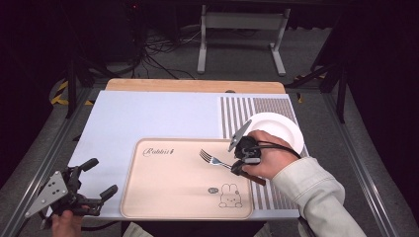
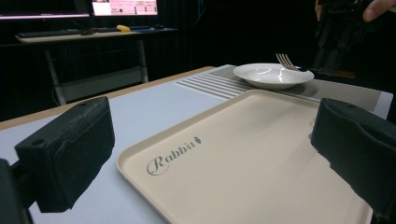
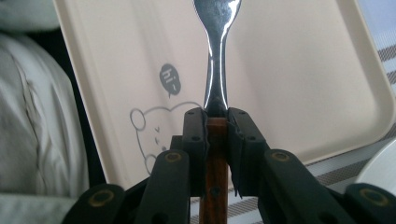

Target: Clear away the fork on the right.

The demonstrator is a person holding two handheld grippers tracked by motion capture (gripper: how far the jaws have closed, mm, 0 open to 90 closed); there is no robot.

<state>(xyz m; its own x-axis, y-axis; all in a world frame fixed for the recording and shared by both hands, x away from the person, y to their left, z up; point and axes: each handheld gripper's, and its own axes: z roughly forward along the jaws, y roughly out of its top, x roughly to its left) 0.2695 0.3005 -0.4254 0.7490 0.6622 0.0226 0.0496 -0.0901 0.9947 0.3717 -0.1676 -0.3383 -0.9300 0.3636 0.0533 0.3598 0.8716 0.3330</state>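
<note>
A metal fork (image 1: 213,159) with a brown wooden handle hangs over the right part of a beige tray (image 1: 163,192) printed with "Rabbit" and a rabbit drawing. My right gripper (image 1: 239,164) is shut on the fork's handle; the right gripper view has the pads pressed on the wood with the fork (image 3: 215,60) pointing out over the tray (image 3: 299,93). My left gripper (image 1: 99,178) stands open at the table's front left, off the tray's left edge, nothing between its fingers (image 2: 70,154). The fork (image 2: 287,60) is also visible far off in the left gripper view.
A white plate (image 1: 289,129) rests on a striped placemat (image 1: 237,111) at the right, just behind my right hand. A pale blue mat (image 1: 148,116) covers the table. A white desk frame (image 1: 242,29) stands on the floor beyond the table.
</note>
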